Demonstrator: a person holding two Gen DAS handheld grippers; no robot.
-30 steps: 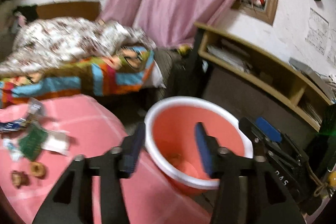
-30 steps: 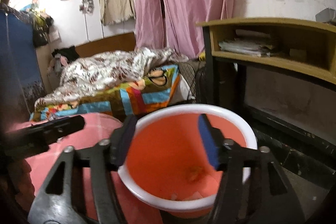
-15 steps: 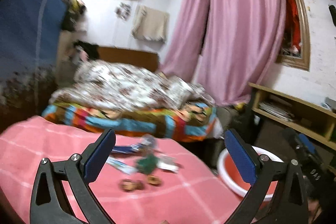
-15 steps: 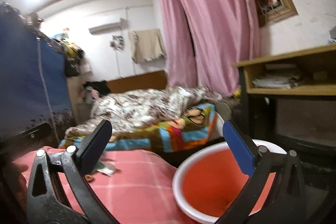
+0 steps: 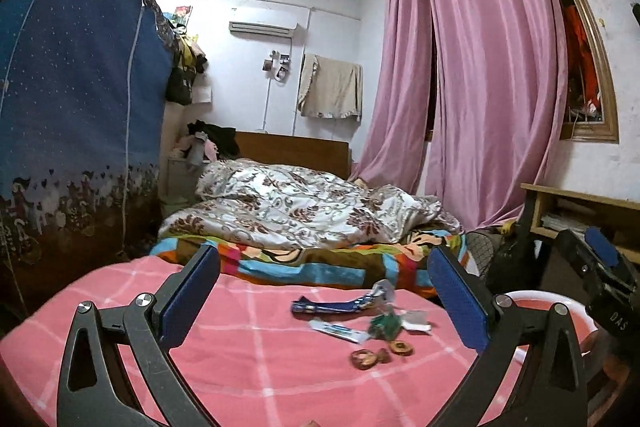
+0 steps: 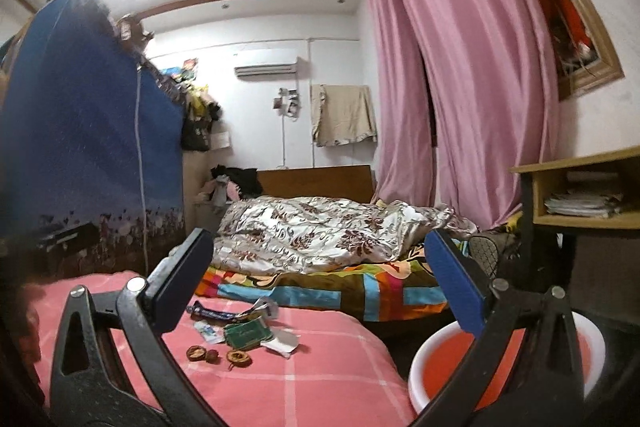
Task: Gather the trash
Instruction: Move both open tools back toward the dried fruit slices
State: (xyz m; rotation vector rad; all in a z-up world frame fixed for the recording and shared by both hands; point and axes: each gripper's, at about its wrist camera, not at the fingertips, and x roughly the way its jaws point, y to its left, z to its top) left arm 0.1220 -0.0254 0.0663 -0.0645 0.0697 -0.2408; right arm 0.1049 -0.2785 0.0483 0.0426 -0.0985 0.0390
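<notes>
Trash lies on the pink checked cloth [image 5: 240,359]: a blue wrapper [image 5: 332,305], a white tube [image 5: 340,331], a green packet [image 5: 384,325], white paper [image 5: 416,321] and brown nut shells [image 5: 380,353]. The same pile shows in the right wrist view: green packet [image 6: 246,333], shells [image 6: 218,354]. My left gripper [image 5: 326,297] is open and empty, above the cloth short of the pile. My right gripper [image 6: 320,281] is open and empty, raised over the cloth's right edge. The red basin with a white rim [image 6: 436,359] stands low at the right; it also shows in the left wrist view [image 5: 532,297].
A bed with a flowered quilt [image 5: 304,211] and a striped blanket [image 6: 332,287] lies behind the cloth. A blue wardrobe cover [image 5: 68,127] stands at the left. Pink curtains [image 5: 472,87] and a wooden shelf unit [image 6: 580,195] are at the right.
Both grippers have lifted away from over the red basin and opened wide. The views have swung up and left, so the trash pile on the pink cloth now lies ahead.
</notes>
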